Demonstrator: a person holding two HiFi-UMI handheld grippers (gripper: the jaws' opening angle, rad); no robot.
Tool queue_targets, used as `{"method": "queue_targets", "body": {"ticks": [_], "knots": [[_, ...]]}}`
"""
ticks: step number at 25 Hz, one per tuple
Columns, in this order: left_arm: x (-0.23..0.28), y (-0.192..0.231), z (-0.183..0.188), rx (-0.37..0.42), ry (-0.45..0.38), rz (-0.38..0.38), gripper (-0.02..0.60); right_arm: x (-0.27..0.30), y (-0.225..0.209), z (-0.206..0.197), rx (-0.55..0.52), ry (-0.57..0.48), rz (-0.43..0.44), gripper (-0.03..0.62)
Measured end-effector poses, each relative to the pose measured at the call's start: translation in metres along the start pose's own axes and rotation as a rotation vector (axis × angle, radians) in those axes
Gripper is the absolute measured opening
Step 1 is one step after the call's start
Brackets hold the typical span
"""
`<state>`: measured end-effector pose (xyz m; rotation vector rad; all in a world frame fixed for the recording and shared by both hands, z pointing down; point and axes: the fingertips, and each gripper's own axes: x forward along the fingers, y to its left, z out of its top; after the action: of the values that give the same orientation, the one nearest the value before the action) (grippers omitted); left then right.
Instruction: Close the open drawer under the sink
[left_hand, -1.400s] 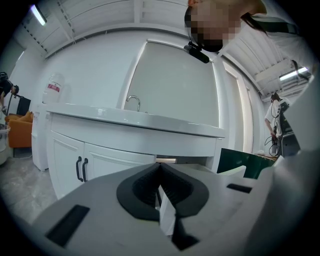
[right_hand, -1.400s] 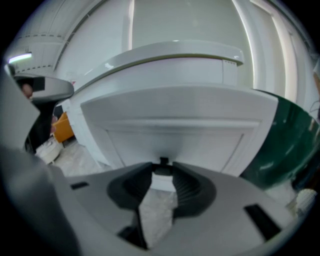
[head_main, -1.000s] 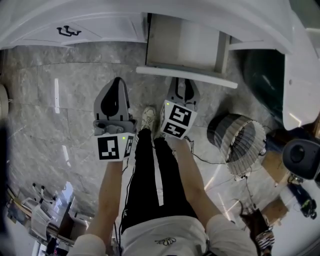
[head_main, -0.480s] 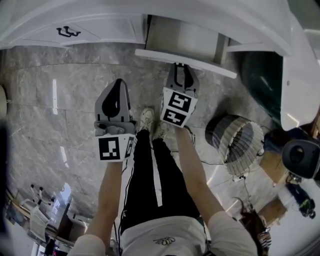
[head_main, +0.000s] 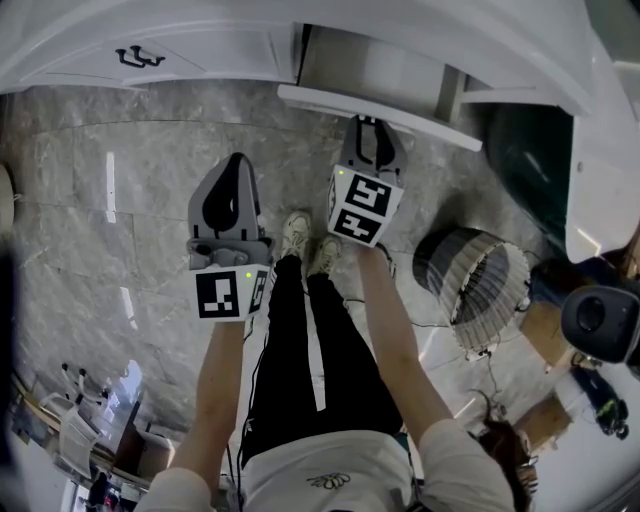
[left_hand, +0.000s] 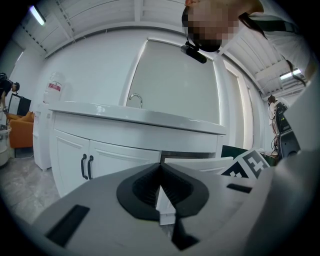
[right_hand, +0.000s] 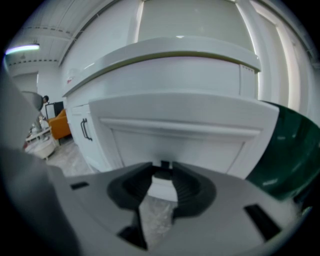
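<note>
The white drawer (head_main: 375, 103) stands partly out of the vanity (head_main: 200, 45) under the sink; its front panel (right_hand: 185, 135) fills the right gripper view. My right gripper (head_main: 368, 122) reaches the middle of that front. Its jaws (right_hand: 164, 172) stand part-way apart, with a small dark handle (right_hand: 164, 164) pinched between the tips. My left gripper (head_main: 236, 162) hovers over the floor to the left, apart from the drawer. It (left_hand: 161, 186) is shut with nothing in it and points at the drawer's corner (left_hand: 200, 164).
Closed cabinet doors with black handles (head_main: 138, 57) are left of the drawer. A wicker basket (head_main: 480, 285) stands on the marble floor (head_main: 110, 220) at the right, and a dark green object (head_main: 528, 150) sits beside the vanity. The person's legs and shoes (head_main: 305, 245) are below the grippers.
The drawer has slid further into the vanity, and my right gripper has moved forward with it. My left gripper has stayed where it was.
</note>
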<state>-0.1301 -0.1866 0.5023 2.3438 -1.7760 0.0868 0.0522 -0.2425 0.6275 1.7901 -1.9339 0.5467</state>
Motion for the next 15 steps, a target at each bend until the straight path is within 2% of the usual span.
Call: {"method": "queue_targets", "body": {"ticks": [15], "knots": [[0.010, 0.007, -0.002, -0.009, -0.006, 0.022, 0.020, 0.012, -0.002, 0.008, 0.005, -0.011, 0.000, 0.144]]}}
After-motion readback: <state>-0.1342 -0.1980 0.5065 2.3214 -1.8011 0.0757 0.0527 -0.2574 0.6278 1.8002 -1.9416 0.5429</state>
